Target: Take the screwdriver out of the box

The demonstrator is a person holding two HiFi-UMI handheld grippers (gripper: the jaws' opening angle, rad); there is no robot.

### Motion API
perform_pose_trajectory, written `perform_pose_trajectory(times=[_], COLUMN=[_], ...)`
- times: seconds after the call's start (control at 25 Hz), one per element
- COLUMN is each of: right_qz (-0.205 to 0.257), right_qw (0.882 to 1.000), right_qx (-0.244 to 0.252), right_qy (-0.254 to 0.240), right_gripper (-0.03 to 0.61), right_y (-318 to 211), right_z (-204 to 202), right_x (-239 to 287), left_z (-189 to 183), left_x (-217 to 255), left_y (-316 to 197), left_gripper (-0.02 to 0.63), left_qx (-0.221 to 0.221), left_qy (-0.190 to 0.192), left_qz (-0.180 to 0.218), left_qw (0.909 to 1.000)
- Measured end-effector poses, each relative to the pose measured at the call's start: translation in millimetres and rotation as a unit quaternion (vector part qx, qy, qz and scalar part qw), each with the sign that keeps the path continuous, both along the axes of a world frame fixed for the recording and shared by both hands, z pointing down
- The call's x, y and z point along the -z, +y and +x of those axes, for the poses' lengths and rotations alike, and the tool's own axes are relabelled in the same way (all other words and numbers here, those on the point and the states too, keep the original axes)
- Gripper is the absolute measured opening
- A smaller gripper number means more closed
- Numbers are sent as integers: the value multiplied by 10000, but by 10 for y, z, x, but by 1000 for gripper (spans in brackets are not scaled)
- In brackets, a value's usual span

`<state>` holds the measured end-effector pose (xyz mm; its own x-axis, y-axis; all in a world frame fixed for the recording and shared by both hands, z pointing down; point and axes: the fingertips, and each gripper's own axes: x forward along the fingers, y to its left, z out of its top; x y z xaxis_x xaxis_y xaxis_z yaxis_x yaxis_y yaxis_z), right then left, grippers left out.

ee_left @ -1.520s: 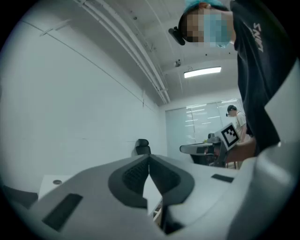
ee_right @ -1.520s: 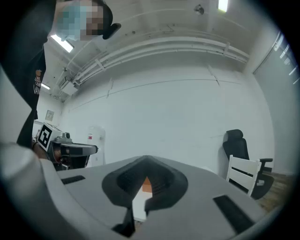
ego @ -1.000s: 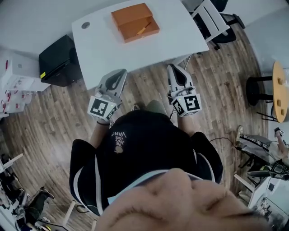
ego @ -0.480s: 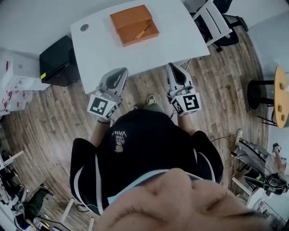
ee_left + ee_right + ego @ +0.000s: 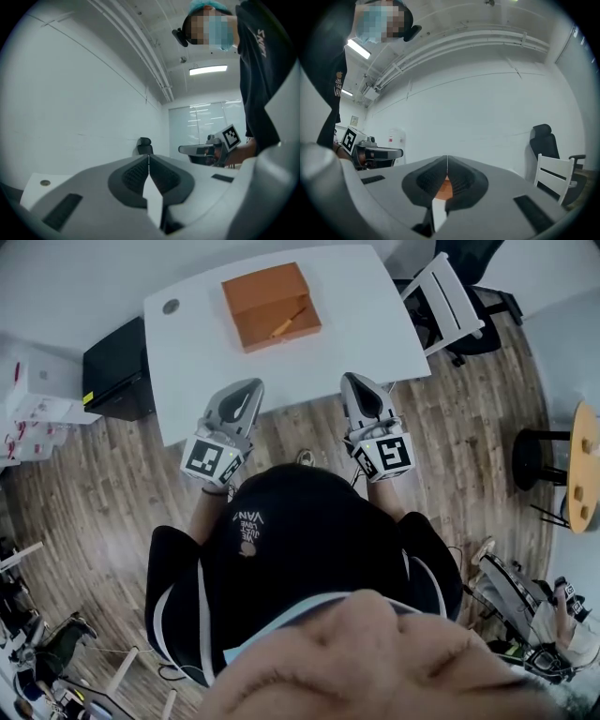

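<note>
An orange box (image 5: 269,298) lies on the far half of the white table (image 5: 361,320). A small yellow-handled screwdriver (image 5: 288,322) rests slanted in the box's near right part. My left gripper (image 5: 251,386) and right gripper (image 5: 349,380) are held side by side, level, with their tips at the table's near edge, well short of the box. Both are shut and hold nothing. In the left gripper view the jaws (image 5: 149,157) meet in a closed seam. In the right gripper view the jaws (image 5: 447,162) are likewise closed, and a sliver of the orange box (image 5: 446,187) shows behind them.
A black cabinet (image 5: 117,367) stands left of the table, with white boxes (image 5: 33,399) beyond it. A white chair (image 5: 439,292) and a black office chair (image 5: 544,140) stand at the table's right. A round wooden stool (image 5: 581,460) is far right. The floor is wood.
The table and box have drawn nearer in the head view. Both grippers have moved forward together, from over the floor to the table's near edge, still shut.
</note>
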<state>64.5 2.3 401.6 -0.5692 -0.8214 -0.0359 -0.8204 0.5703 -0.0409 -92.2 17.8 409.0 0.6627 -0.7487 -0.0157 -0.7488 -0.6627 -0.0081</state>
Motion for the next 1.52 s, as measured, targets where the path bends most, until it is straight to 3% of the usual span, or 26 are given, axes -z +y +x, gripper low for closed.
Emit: perform_pose_trajectory(times=[0.64,1.52], right_qz=[-112,-166], right_qw=[9982,9997], right_qx=[579,151], right_qy=[-104,-39], right_gripper=[12,12], right_y=[-423,-1193], right_z=[232,108], right_x=[-108,-112], left_z=[295,261], left_x=[-69,-33], left_y=[-355,-1444], left_gripper=[17,17], left_qx=[519,-127], left_qy=[-92,-338], left_qz=[-116,-39], left_qw=[9985,9993])
